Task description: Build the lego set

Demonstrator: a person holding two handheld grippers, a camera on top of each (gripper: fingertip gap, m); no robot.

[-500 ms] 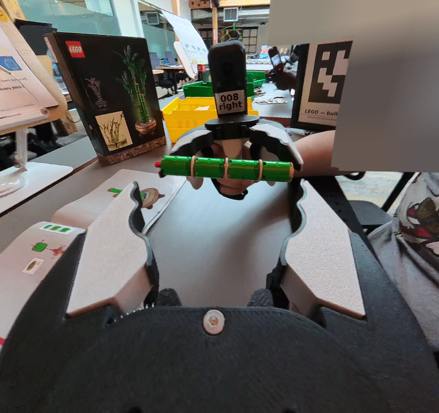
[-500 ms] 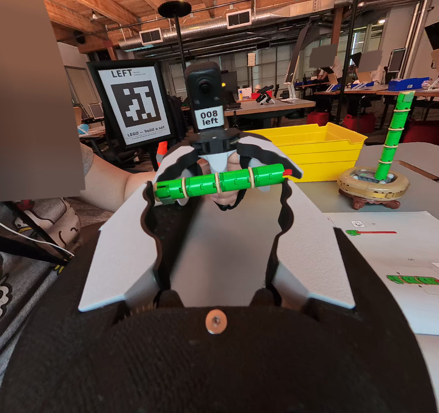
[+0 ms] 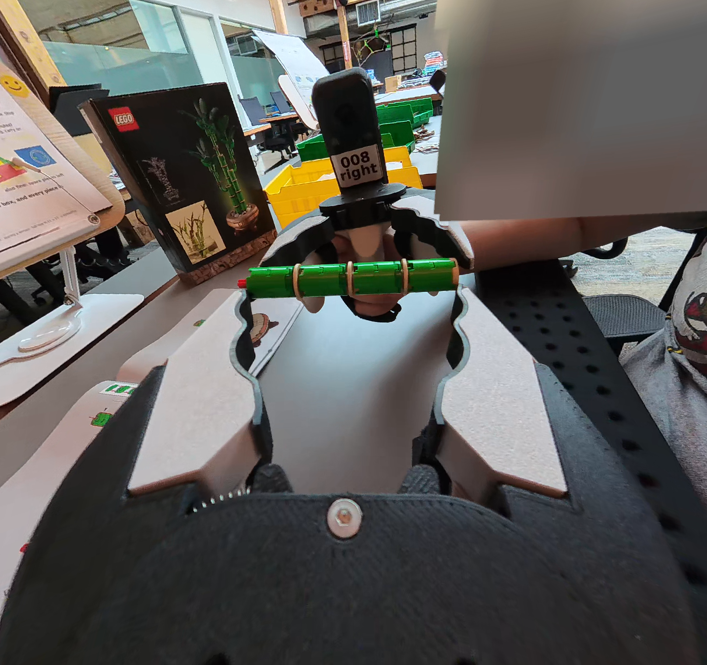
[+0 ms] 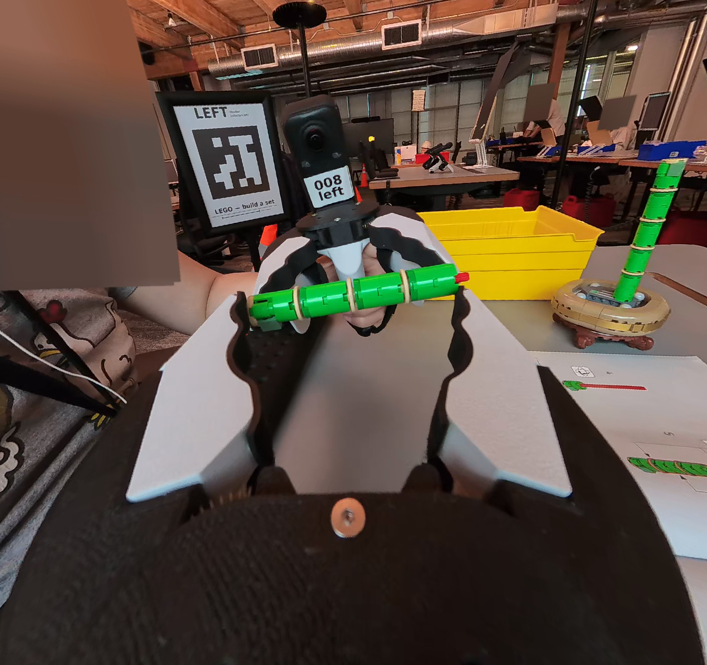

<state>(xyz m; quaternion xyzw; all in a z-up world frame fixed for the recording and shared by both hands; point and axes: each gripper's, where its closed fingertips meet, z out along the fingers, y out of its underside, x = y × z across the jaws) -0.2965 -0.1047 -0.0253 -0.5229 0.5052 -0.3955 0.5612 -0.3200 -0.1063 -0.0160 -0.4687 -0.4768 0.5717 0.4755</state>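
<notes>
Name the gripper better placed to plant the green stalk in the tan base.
Right gripper, probably: its view shows the tan base nearby, and the red pin of the green stalk points that way. The left view shows no base.

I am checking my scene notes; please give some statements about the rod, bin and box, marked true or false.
The green segmented brick rod with cream rings is held in the air, spanning the left tongs. True.
A second green stalk stands in a round tan brick base. True.
The plastic bin is blue. False: it is yellow.
The black cardboard set box lies flat. False: it stands upright.
The rod's end pin is blue. False: red.
</notes>
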